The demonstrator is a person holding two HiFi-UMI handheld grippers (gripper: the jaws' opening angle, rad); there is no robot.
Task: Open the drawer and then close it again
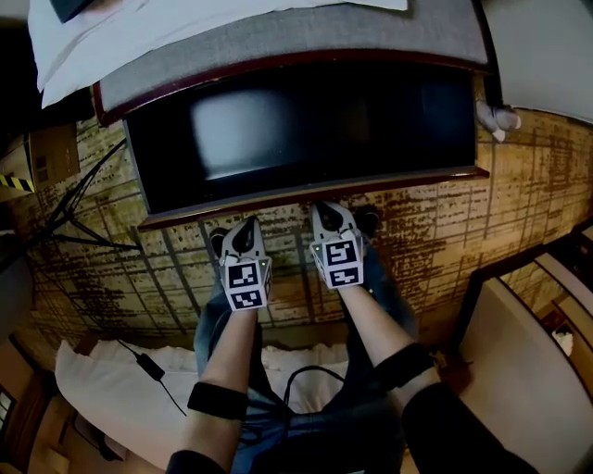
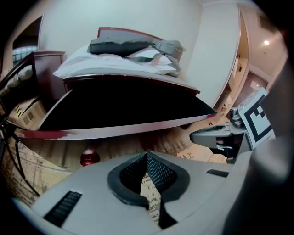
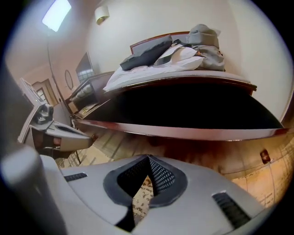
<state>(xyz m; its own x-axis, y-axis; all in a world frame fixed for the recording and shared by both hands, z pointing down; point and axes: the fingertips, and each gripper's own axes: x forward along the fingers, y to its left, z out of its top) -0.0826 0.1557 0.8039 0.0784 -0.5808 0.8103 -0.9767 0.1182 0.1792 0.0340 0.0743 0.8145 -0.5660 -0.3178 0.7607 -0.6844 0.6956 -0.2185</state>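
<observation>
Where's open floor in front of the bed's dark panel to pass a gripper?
Bare carpet lies right of the right gripper, in front of the dark panel. A narrower strip sits between the left gripper and the cables. White bedding crowds the near side.

The light is dim and warm, a ceiling lamp point(image 3: 56, 13) glares, and fisheye edges bend and darken.
</observation>
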